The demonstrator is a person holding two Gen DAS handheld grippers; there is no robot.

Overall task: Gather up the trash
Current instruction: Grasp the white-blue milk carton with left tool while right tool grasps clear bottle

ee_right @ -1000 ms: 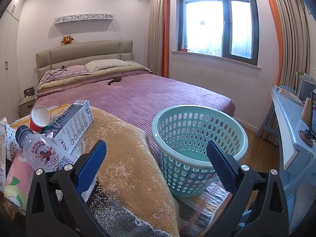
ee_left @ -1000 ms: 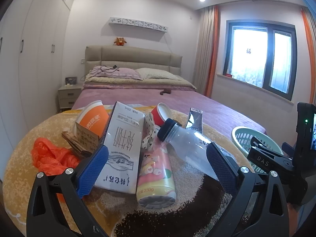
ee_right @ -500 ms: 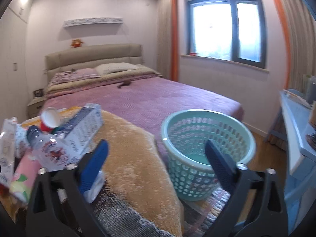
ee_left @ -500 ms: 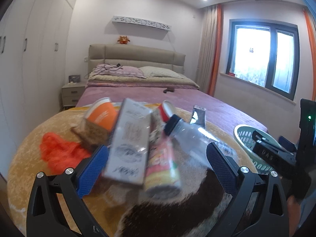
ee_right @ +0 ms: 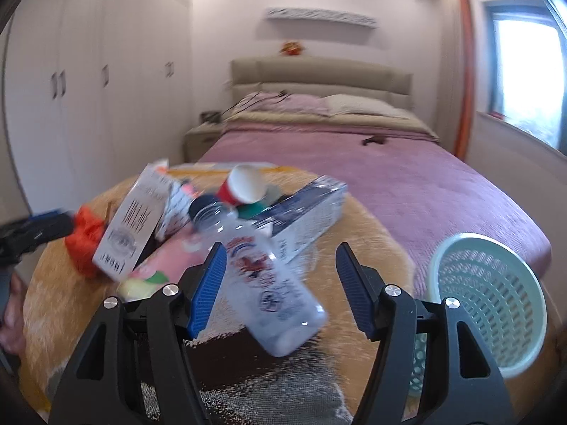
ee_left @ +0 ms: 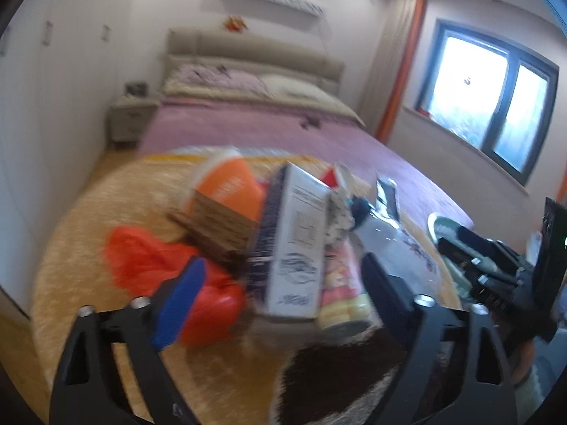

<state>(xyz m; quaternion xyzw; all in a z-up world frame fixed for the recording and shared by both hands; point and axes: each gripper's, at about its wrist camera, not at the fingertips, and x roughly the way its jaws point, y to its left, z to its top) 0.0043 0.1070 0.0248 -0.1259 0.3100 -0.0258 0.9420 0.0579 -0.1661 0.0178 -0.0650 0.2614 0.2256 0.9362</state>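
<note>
As both tongs close, jaws still spread, nothing is gripped.
Clear bottle (ee_right: 264,276) lies between the right gripper (ee_right: 278,283) pads, cap toward the headboard; the left gripper (ee_left: 280,292) frames the milk carton (ee_left: 292,248).

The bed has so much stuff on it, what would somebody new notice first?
Probably the heap of trash on the fuzzy yellow blanket at the foot of the bed: a clear plastic bottle lying nearest, a tall white carton and a bright orange plastic bag at the left end. Next, the pale green laundry basket standing on the floor to the right of the bed.
</note>
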